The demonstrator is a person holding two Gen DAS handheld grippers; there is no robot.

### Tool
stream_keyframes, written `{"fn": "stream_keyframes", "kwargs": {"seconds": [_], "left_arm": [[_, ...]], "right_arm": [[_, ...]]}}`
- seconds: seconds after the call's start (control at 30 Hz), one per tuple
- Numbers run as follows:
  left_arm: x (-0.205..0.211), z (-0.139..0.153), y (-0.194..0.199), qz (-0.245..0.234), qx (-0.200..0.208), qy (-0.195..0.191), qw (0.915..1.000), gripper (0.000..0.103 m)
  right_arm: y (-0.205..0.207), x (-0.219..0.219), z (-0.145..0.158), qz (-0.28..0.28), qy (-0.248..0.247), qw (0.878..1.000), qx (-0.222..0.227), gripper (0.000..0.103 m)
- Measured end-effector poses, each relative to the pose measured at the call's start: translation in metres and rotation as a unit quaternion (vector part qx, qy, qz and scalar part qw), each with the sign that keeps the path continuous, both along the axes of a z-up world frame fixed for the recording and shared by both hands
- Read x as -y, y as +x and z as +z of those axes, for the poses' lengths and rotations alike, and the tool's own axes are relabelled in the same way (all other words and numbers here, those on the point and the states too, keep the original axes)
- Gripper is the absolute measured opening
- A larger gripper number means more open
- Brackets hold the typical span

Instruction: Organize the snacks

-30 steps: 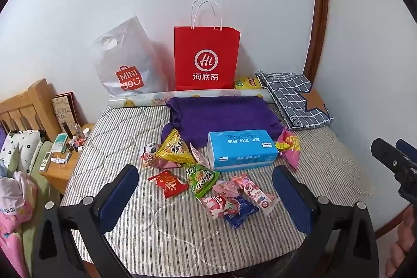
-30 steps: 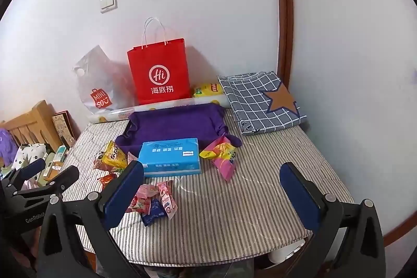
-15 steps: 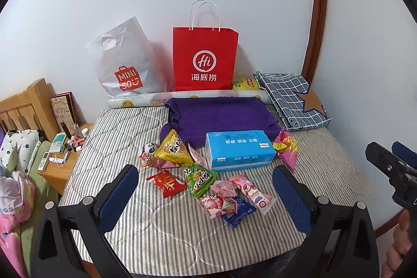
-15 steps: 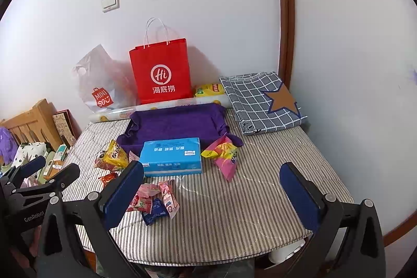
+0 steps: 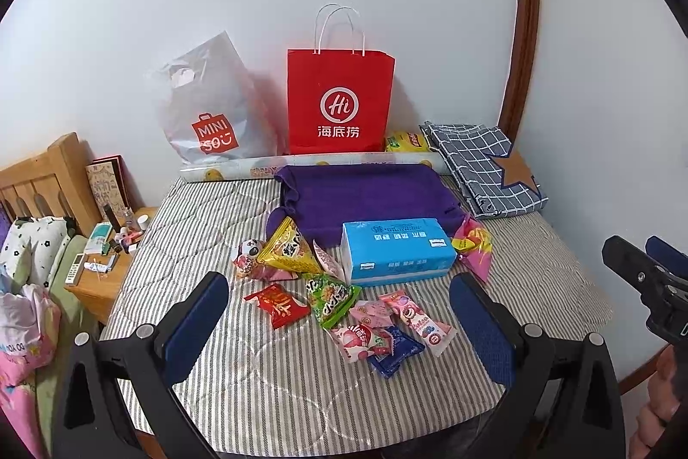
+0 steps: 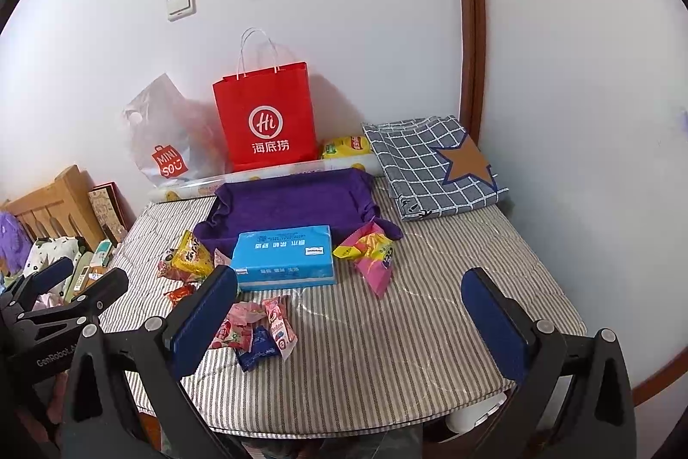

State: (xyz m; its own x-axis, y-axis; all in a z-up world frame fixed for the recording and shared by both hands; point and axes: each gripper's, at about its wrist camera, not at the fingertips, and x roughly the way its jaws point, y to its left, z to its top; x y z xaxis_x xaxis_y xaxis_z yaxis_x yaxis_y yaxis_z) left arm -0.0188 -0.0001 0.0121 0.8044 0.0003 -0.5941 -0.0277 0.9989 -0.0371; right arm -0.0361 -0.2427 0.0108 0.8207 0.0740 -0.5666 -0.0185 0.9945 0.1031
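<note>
Both grippers hover above the near edge of the striped table (image 5: 180, 226), jaws spread wide and holding nothing. Between the left gripper (image 5: 339, 312) fingers lie the red snack packet (image 5: 278, 304), green packet (image 5: 331, 297), pink packets (image 5: 404, 315) and a blue one (image 5: 393, 351). Beyond them sit the blue tissue pack (image 5: 397, 254) and purple fabric tray (image 5: 365, 196). Ahead of the right gripper (image 6: 350, 312), a pink-and-yellow packet (image 6: 372, 254) lies beside the tissue pack.

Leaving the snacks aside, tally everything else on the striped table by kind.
Bags: 2, red bag and grey bag
Tissue box: 1
Cloths: 2, purple cloth and checked cloth
Roll: 1
Total: 6
</note>
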Motion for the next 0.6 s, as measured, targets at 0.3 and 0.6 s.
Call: {"fn": "stream_keyframes", "kwargs": {"seconds": [0.3, 0.6], "left_arm": [[-0.0012, -0.0004, -0.0009, 0.001, 0.001, 0.001, 1.0000, 0.103], [-0.0009, -0.0007, -0.0008, 0.002, 0.000, 0.000, 1.0000, 0.103]], "right_arm": [[0.0000, -0.0012, -0.0002, 0.001, -0.001, 1.000, -0.001, 0.103], [-0.0017, -0.0025, -0.0020, 0.003, 0.000, 1.000, -0.001, 0.103]]}}
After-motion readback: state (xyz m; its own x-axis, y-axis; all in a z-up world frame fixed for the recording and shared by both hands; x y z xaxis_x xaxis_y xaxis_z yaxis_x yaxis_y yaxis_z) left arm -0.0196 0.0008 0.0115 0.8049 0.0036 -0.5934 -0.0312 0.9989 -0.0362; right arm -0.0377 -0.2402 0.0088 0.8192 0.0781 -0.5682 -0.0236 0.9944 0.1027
